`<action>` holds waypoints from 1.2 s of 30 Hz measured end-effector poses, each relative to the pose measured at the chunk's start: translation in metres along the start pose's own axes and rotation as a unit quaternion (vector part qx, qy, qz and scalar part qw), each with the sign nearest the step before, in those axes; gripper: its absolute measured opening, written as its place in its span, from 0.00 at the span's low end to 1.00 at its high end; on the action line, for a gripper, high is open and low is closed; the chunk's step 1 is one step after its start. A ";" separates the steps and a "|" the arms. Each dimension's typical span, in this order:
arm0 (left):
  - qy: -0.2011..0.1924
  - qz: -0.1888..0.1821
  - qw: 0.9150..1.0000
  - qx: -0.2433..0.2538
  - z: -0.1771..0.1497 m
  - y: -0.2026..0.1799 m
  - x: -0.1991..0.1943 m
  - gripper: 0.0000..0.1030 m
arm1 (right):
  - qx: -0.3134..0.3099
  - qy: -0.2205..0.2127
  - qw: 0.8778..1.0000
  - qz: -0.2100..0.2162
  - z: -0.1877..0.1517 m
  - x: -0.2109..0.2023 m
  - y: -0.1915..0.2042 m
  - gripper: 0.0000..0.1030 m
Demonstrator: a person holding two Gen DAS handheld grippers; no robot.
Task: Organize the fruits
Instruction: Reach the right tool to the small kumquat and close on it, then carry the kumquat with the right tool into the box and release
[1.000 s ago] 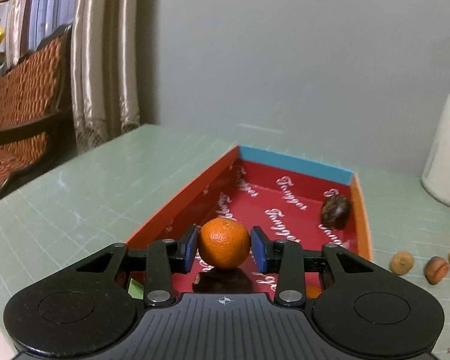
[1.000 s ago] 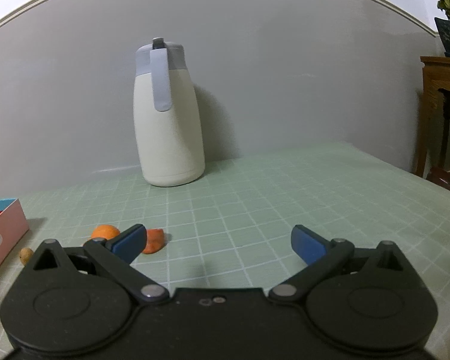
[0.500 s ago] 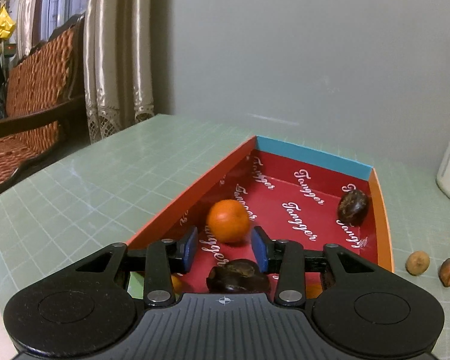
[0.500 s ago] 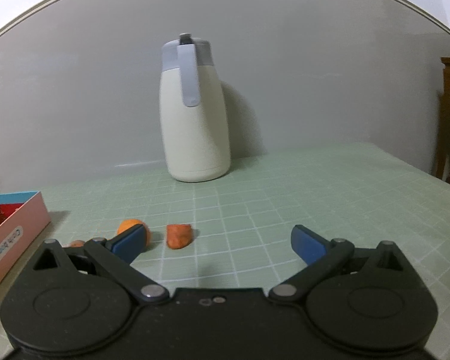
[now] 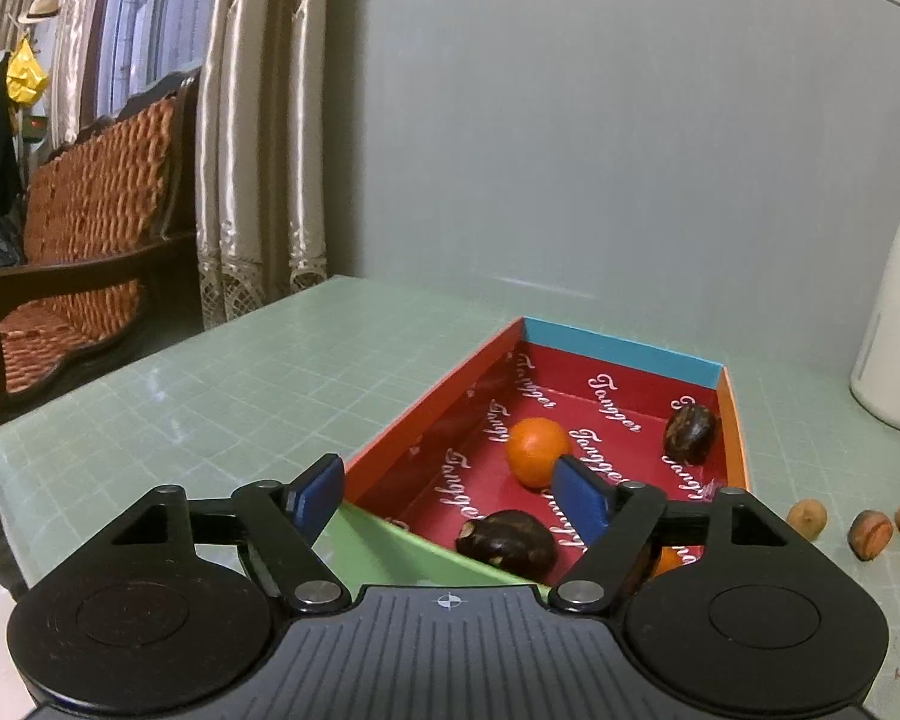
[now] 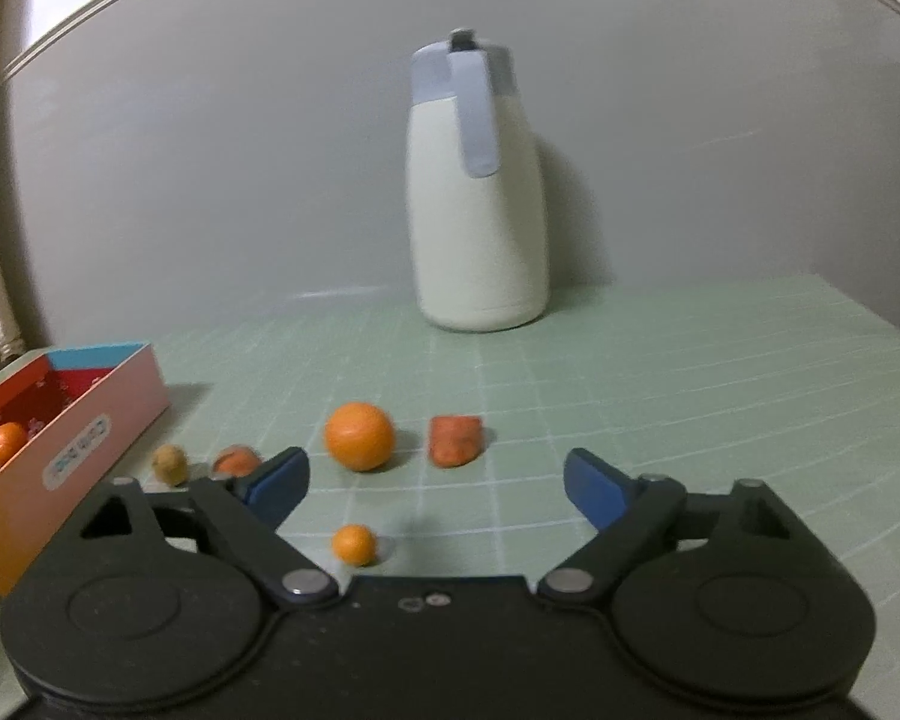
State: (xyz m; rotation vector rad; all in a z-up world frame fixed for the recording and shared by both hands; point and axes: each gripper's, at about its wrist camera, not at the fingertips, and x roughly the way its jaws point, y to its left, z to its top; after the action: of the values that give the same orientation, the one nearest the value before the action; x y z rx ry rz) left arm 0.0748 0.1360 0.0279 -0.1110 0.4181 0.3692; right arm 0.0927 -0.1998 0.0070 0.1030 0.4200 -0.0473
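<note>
Behind left tool (image 5: 447, 495): orange fruit (image 5: 666, 561) mostly hidden.

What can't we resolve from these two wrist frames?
- Left wrist view: small orange fruit in the red cardboard box, mostly hidden behind the left gripper finger.
- Left wrist view: white jug cut off by the right edge.
- Right wrist view: reddish-brown nut, blurred, partly behind the right gripper pad.
</note>
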 end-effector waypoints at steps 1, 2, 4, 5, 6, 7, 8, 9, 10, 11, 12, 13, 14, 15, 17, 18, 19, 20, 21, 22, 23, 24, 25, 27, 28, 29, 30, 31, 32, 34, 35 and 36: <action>-0.002 0.001 1.000 0.001 -0.001 0.001 -0.001 0.75 | -0.001 0.005 1.000 0.006 0.000 0.002 0.002 0.76; -0.004 0.003 1.000 0.002 -0.001 0.002 -0.003 0.76 | 0.000 0.012 1.000 0.014 -0.001 0.004 0.003 0.69; -0.006 0.005 1.000 0.003 -0.003 0.006 -0.007 0.77 | 0.005 0.027 0.999 0.030 -0.002 0.009 0.005 0.63; -0.006 0.006 1.000 0.003 -0.003 0.008 -0.008 0.78 | 0.006 0.033 0.999 0.034 -0.002 0.012 0.007 0.61; -0.006 0.009 1.000 0.003 -0.004 0.010 -0.009 0.80 | 0.005 0.036 0.999 0.035 -0.002 0.012 0.008 0.60; -0.006 0.011 1.000 0.002 -0.005 0.013 -0.011 0.80 | 0.004 0.036 0.999 0.037 -0.002 0.012 0.009 0.60; -0.007 0.012 1.000 -0.002 -0.005 0.016 -0.012 0.80 | 0.005 0.038 0.998 0.040 -0.002 0.013 0.010 0.60; -0.007 0.011 1.000 -0.007 -0.006 0.020 -0.014 0.81 | 0.005 0.043 0.998 0.045 -0.002 0.014 0.012 0.59; -0.007 0.011 1.000 -0.010 -0.007 0.022 -0.015 0.81 | 0.003 0.047 0.998 0.047 -0.002 0.015 0.013 0.58; -0.008 0.011 1.000 -0.012 -0.007 0.025 -0.017 0.81 | 0.000 0.051 0.998 0.049 -0.002 0.016 0.015 0.58; -0.009 0.012 1.000 -0.013 -0.008 0.027 -0.018 0.82 | 0.001 0.054 0.997 0.052 -0.002 0.017 0.015 0.56; -0.009 0.014 1.000 -0.013 -0.008 0.028 -0.018 0.82 | 0.003 0.058 0.997 0.056 -0.001 0.019 0.016 0.50; -0.011 0.016 1.000 -0.013 -0.009 0.030 -0.019 0.82 | 0.003 0.064 0.996 0.059 -0.001 0.021 0.017 0.44; -0.012 0.017 1.000 -0.013 -0.009 0.031 -0.019 0.83 | 0.001 0.070 0.996 0.058 -0.002 0.023 0.018 0.44; -0.015 0.019 1.000 -0.015 -0.009 0.035 -0.020 0.83 | 0.002 0.076 0.996 0.054 -0.002 0.024 0.018 0.43; -0.015 0.022 1.000 -0.016 -0.010 0.036 -0.021 0.84 | 0.005 0.079 0.995 0.052 -0.002 0.026 0.018 0.39; -0.015 0.024 0.999 -0.017 -0.010 0.038 -0.021 0.84 | 0.006 0.084 0.995 0.052 -0.002 0.027 0.017 0.33; -0.015 0.025 0.999 -0.019 -0.010 0.040 -0.020 0.84 | 0.008 0.090 0.994 0.054 -0.002 0.029 0.017 0.27; -0.015 0.027 0.999 -0.021 -0.010 0.042 -0.020 0.85 | 0.009 0.095 0.994 0.055 -0.002 0.031 0.016 0.25; -0.015 0.029 0.999 -0.022 -0.010 0.043 -0.020 0.85 | 0.010 0.097 0.994 0.057 -0.003 0.031 0.016 0.24; -0.016 0.031 0.999 -0.023 -0.010 0.045 -0.020 0.85 | 0.010 0.098 0.993 0.057 -0.003 0.032 0.016 0.22; -0.016 0.032 0.999 -0.023 -0.010 0.046 -0.020 0.86 | 0.008 0.100 0.993 0.057 -0.003 0.032 0.017 0.22; -0.017 0.034 0.999 -0.023 -0.011 0.046 -0.020 0.86 | 0.006 0.103 0.993 0.058 -0.003 0.033 0.017 0.20; -0.017 0.037 0.999 -0.022 -0.011 0.048 -0.020 0.87 | -0.001 0.108 0.992 0.060 -0.003 0.034 0.019 0.19; -0.018 0.039 0.999 -0.022 -0.011 0.049 -0.021 0.87 | -0.005 0.110 0.992 0.061 -0.003 0.035 0.020 0.19; -0.018 0.040 0.999 -0.022 -0.011 0.050 -0.021 0.87 | -0.009 0.110 0.992 0.060 -0.003 0.035 0.022 0.19; -0.019 0.043 0.999 -0.022 -0.011 0.051 -0.021 0.88 | -0.014 0.111 0.992 0.060 -0.003 0.035 0.023 0.19; -0.020 0.045 0.999 -0.021 -0.012 0.052 -0.022 0.88 | -0.017 0.111 0.992 0.061 -0.003 0.035 0.024 0.19; -0.020 0.046 0.999 -0.022 -0.012 0.053 -0.022 0.88 | -0.021 0.112 0.992 0.062 -0.003 0.035 0.025 0.18; -0.022 0.050 0.998 -0.021 -0.012 0.056 -0.023 0.88 | -0.025 0.112 0.991 0.064 -0.003 0.035 0.027 0.18; -0.023 0.053 0.998 -0.022 -0.012 0.058 -0.023 0.88 | -0.023 0.110 0.992 0.065 -0.003 0.034 0.026 0.18; -0.023 0.055 0.998 -0.022 -0.012 0.060 -0.024 0.89 | -0.020 0.106 0.992 0.063 -0.003 0.032 0.025 0.18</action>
State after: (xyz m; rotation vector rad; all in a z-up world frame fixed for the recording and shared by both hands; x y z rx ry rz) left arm 0.0279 0.1819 0.0250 -0.1228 0.3708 0.4893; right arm 0.1228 -0.1756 -0.0065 0.0955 0.6247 0.0970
